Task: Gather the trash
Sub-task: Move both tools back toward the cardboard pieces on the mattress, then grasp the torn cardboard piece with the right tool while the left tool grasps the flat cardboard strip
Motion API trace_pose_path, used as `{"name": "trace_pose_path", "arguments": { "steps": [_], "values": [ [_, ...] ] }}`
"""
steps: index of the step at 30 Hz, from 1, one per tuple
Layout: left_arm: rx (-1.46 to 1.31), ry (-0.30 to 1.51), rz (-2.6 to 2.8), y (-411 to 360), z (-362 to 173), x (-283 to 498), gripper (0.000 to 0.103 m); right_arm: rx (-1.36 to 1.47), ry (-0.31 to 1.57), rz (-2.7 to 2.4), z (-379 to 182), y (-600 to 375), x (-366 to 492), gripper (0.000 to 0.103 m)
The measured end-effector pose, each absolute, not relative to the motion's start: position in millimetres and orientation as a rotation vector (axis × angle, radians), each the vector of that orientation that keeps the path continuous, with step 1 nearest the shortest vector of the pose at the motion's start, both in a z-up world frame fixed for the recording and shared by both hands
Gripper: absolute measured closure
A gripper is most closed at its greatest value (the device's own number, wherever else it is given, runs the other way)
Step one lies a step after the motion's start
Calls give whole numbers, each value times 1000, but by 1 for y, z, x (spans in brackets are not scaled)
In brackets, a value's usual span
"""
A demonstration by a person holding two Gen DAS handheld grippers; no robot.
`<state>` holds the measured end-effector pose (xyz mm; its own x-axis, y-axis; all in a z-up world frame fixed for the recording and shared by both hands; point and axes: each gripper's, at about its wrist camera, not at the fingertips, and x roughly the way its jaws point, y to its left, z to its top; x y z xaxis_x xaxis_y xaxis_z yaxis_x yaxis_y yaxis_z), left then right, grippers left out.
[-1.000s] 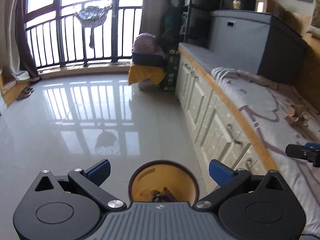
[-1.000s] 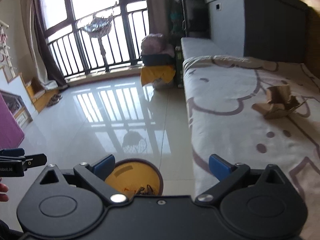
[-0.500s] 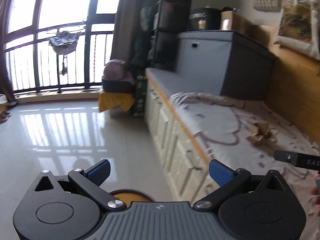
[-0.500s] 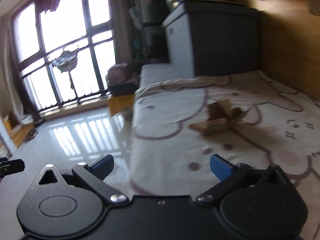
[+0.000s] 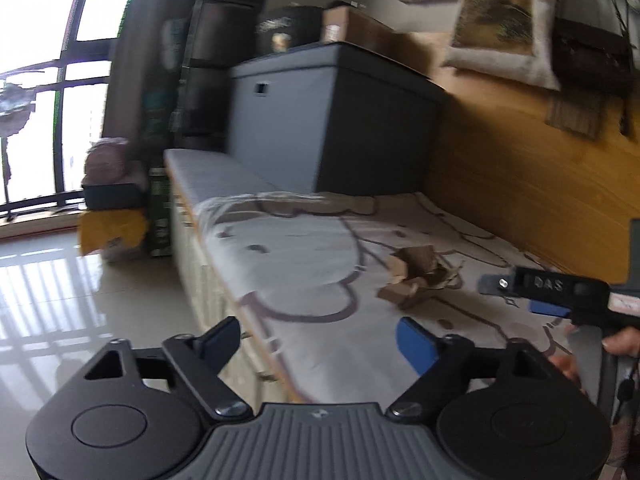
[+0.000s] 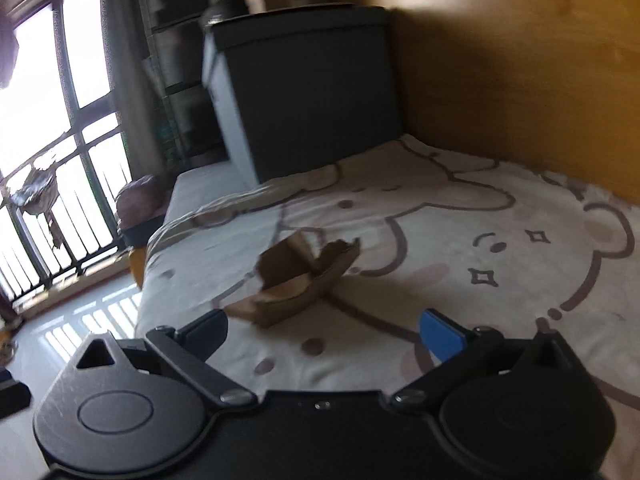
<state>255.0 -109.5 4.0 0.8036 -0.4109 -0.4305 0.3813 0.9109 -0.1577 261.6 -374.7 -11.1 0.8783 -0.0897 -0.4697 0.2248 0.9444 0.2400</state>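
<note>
The torn cardboard scrap, crumpled brown w/ 1 flap sticking up, lies on the cartoon-bear blanket about mid-bed, well apart from the wooden wall panel behind. It's the only trash visible on the bed, so I'd judge it's the next pickup. The right gripper points straight at it from just short of it, jaws spread w/ nothing between them, wide enough to straddle the scrap; pads not touching it yet. The left gripper hovers over the bed edge, also aimed toward the cardboard; its jaws have just been closing partway but are apart now, empty. From the left cam the right gripper's tip sits just beside the scrap, a hand gripping its handle. A gray storage box stands at the bed's far end, window beyond. No bin visible in either view. Scrap looks light & floppy, so pinching the raised flap seems the easiest grab.
</note>
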Motion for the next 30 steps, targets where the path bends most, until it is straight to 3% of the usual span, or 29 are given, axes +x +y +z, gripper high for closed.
{"name": "trace_pose_path", "arguments": {
  "steps": [5, 10, 14, 24, 29, 30],
  "values": [
    [-29, 485, -531, -139, -9, 290, 32, 419, 465, -159, -19, -394, 288, 1],
    [18, 495, -626, -169, -25, 326, 46, 502, 449, -126, -28, -400, 312, 11],
    [-3, 520, -659, -186, -36, 355, 47, 541, 447, -100, -36, -400, 321, 20],
    [-394, 697, -621, -190, -63, 405, 49, 636, 441, -78, -55, -413, 330, 45],
    [-461, 717, -618, -198, -68, 410, 62, 674, 432, -64, -62, -418, 335, 52],
    [-457, 721, -620, -201, -69, 410, 71, 682, 433, -62, -63, -418, 336, 55]
  ]
}}
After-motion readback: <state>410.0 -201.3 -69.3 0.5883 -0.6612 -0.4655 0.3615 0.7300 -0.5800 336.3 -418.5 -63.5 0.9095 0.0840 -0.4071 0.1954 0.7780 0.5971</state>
